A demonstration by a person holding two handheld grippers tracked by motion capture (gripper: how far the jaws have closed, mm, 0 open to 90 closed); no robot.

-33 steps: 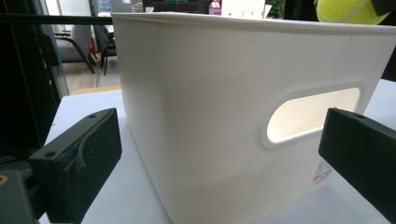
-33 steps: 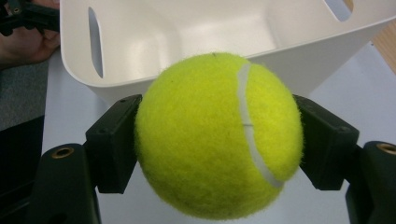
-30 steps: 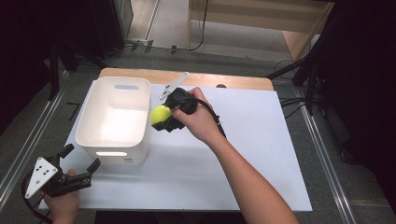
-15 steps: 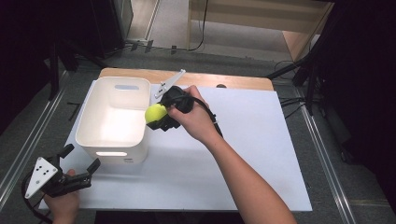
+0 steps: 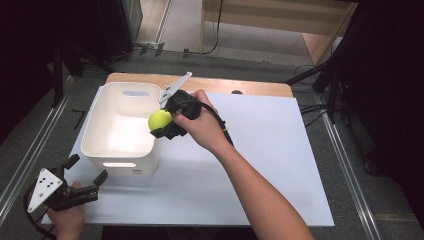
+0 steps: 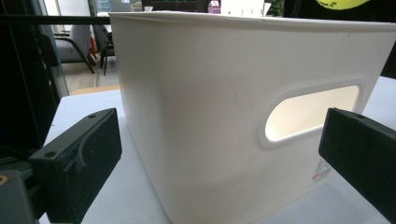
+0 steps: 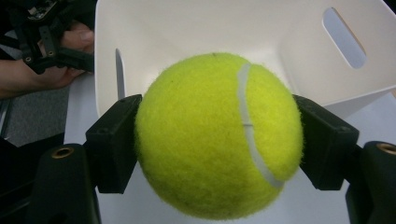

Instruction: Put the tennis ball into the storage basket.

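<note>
Over the bin (image 5: 119, 131) rim, right tool (image 5: 161, 122) clamping half-hidden ball (image 5: 159, 120), left tool (image 5: 86, 175) apart.

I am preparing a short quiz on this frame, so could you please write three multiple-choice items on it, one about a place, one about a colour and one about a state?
1. Where is the tennis ball?
A. Lying on the bin's floor
B. Held at the right rim of the white bin
C. On the paper beside the left tongs

2. What colour is the ball?
A. Yellow-green
B. Orange
C. Blue

3. How do the left tongs stand?
A. Shut on the bin's handle
B. Shut on the ball
C. Open, holding nothing

Answers:
1 B: the high view shows the ball at the rim, in the right tongs.
2 A: the right gripper view shows yellow-green felt with a white seam.
3 C: the left gripper view shows the jaws wide apart, in front of the bin's wall and apart from it.
</note>
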